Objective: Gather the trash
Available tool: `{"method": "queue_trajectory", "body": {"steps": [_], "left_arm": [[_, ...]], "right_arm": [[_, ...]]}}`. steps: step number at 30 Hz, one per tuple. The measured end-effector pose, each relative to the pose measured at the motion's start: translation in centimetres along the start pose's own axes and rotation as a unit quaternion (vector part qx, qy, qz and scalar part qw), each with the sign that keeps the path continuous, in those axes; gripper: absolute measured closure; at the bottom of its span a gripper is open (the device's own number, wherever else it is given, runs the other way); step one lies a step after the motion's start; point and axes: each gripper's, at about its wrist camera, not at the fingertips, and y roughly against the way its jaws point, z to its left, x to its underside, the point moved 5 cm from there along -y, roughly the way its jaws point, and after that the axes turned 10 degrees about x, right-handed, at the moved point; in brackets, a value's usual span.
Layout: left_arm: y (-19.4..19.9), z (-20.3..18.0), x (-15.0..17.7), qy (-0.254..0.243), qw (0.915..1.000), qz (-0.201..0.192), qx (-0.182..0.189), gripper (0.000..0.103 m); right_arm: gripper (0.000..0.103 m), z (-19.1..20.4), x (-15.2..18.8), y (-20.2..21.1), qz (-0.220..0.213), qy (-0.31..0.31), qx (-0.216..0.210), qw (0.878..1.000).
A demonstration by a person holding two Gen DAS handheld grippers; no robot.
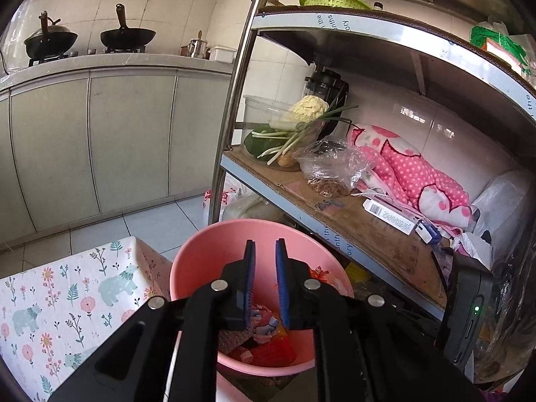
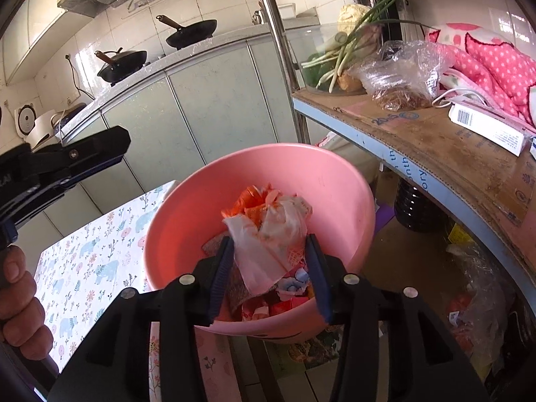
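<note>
Left wrist view starts at the patterned tablecloth [image 1: 67, 301] on the low table, and the pink bowl [image 1: 201, 254] stands at its corner, close by the metal shelf [image 1: 335, 207], likely so that scraps from either side can be dropped straight in. The left gripper [image 1: 264, 248] hangs over the bowl with its fingers drawn narrow and nothing between them; I'd guess it has no load to give and just waits above the wrappers [image 1: 268, 345] lying in the bottom. From the right wrist, a hand [image 2: 20, 305] shows at the far left edge holding the other tool's handle. In the middle the bowl's rim [image 2: 335, 181] tilts toward us, and the right gripper [image 2: 269, 268] sits low inside it, fingers set fairly wide on either side of a crumpled white and orange wrapper [image 2: 268, 234]. The wrapper seems to rest on the heap; whether the pads press it I cannot tell. The shelf board [image 2: 435, 140] lies to the right
</note>
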Motion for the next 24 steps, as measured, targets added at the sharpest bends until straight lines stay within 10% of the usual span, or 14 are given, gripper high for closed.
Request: {"method": "queue_trajectory", "body": {"steps": [10,24], "left_arm": [[1.1,0.0,0.4,0.003,0.9999,0.003,-0.012,0.064],[4.6,-1.4,1.4,0.0,0.9993,0.002,-0.038,0.064]], "right_arm": [[0.057,0.3,0.0,0.8,0.003,0.003,-0.001,1.0],[0.053,1.8,0.7,5.2,-0.015,0.018,-0.011,1.0]]}}
